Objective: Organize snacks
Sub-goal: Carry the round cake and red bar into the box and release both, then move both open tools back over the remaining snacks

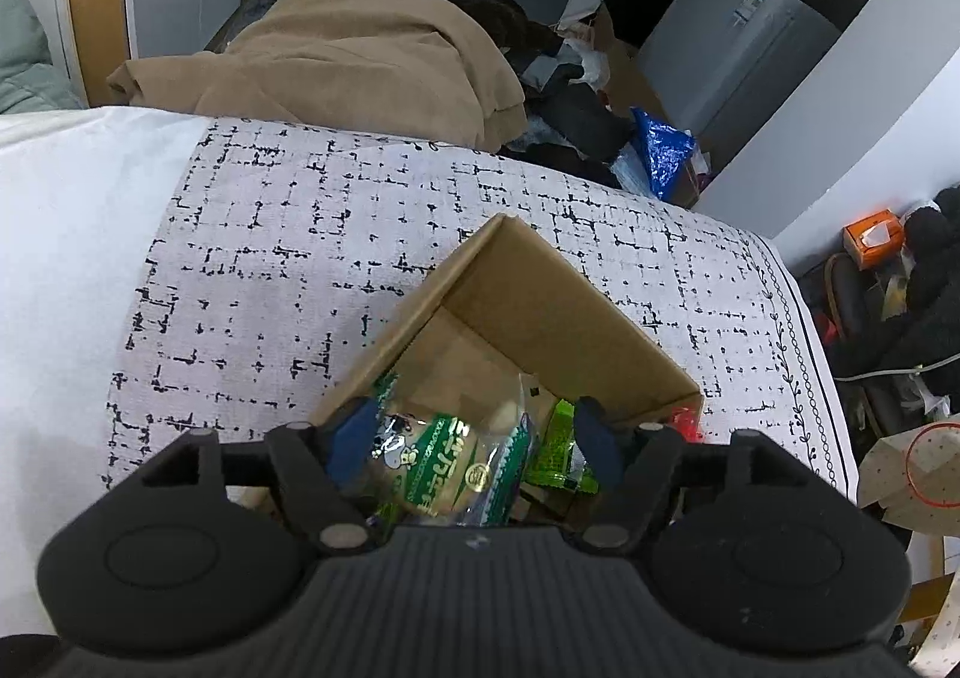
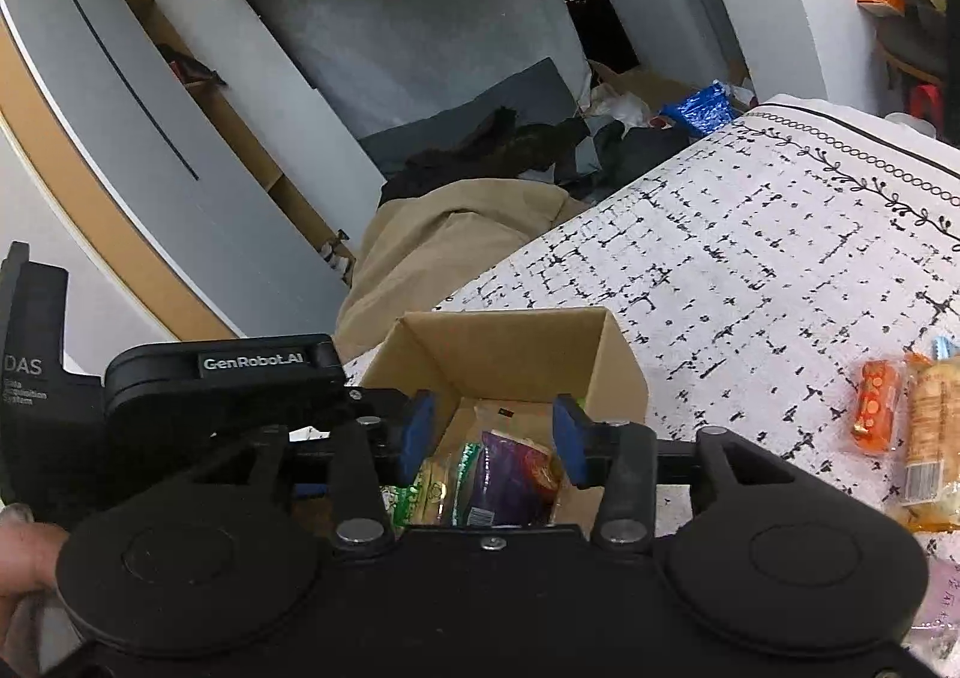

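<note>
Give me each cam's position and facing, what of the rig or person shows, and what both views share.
Left wrist: on the left gripper, looking down into the cardboard box; blue fingers open around a green-white snack pack.
Right wrist: on the right gripper, fingers open over the box; left gripper body and a hand show at left.
Shared: box, patterned cloth, tan blanket.
</note>
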Motion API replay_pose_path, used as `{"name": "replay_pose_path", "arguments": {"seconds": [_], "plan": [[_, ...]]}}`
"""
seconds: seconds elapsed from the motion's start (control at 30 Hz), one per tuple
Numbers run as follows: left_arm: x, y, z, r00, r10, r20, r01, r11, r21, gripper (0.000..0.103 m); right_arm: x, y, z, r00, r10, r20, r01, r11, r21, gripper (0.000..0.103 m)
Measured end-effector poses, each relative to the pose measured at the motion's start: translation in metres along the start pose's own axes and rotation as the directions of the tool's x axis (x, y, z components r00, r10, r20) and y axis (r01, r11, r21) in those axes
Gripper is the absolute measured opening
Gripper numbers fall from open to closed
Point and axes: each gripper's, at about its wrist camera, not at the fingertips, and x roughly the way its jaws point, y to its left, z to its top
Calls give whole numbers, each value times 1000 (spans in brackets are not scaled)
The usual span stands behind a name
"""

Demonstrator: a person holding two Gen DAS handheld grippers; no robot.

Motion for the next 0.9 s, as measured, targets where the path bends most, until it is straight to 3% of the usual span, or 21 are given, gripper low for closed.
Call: {"name": "replay_pose_path", "arguments": {"seconds": [0.27, 0.47, 0.9], "plan": [[-6, 0, -6, 1000, 8, -8, -8, 1000, 2, 81, -14, -13, 5, 998, -65, -22, 66, 997, 51, 44], [-18, -4, -11, 1000, 12, 6, -12, 1000, 10, 85, -29, -27, 5, 988, -141, -67, 148, 984, 104, 50], [-37, -38, -41, 1000, -18, 11, 16, 995, 93, 87, -62, -48, -3, 973, -219, -77, 229, 962, 150, 75]]}}
